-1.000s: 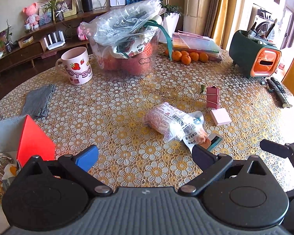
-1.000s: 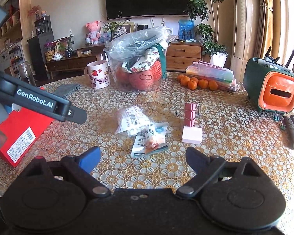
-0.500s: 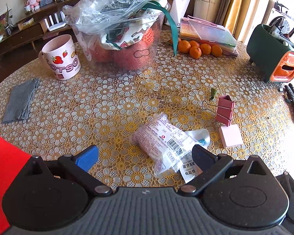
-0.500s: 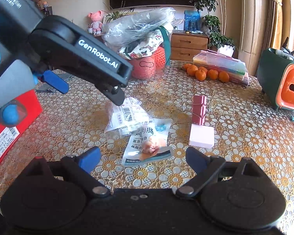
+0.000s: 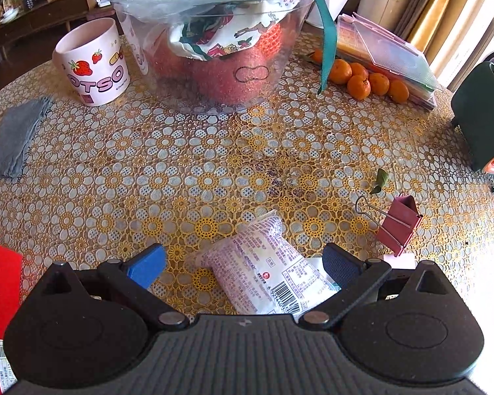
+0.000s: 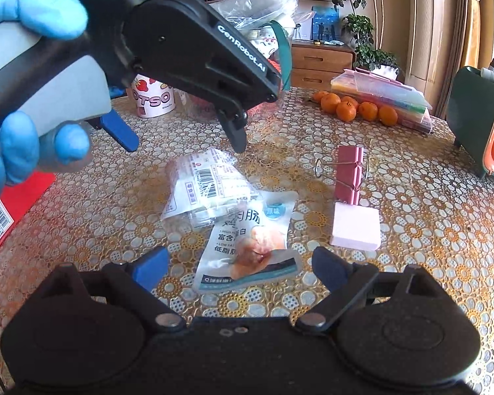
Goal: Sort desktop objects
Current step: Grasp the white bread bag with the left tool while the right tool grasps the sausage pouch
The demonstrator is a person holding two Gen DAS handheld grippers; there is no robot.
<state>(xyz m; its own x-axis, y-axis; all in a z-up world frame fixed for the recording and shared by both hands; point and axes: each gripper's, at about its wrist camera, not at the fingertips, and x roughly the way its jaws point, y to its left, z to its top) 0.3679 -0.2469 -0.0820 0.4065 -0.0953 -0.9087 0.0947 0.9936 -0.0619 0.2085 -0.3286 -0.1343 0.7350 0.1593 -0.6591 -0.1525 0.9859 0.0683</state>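
A clear snack pack with a barcode [image 5: 263, 273] [image 6: 207, 181] lies on the flowered table, overlapping a white sausage packet [image 6: 250, 247]. My left gripper [image 5: 243, 263] is open and hovers just above the pack, its fingers on either side; it also shows in the right wrist view [image 6: 184, 141]. My right gripper [image 6: 240, 268] is open and empty, close above the sausage packet. A pink binder clip [image 5: 398, 223] [image 6: 349, 174] and a pink sticky-note pad [image 6: 355, 227] lie to the right.
A red box [image 6: 13, 204] sits at the left edge. A strawberry mug [image 5: 92, 62], a clear bowl with bags [image 5: 220, 49], oranges [image 5: 362, 79], a folder stack [image 5: 388, 56], a grey cloth [image 5: 13, 141] and a green-orange holder [image 6: 480, 121] stand around the far side.
My left gripper has moved forward and down over the snack pack, from beside the red box. My right gripper has edged closer to the sausage packet. Both stay open.
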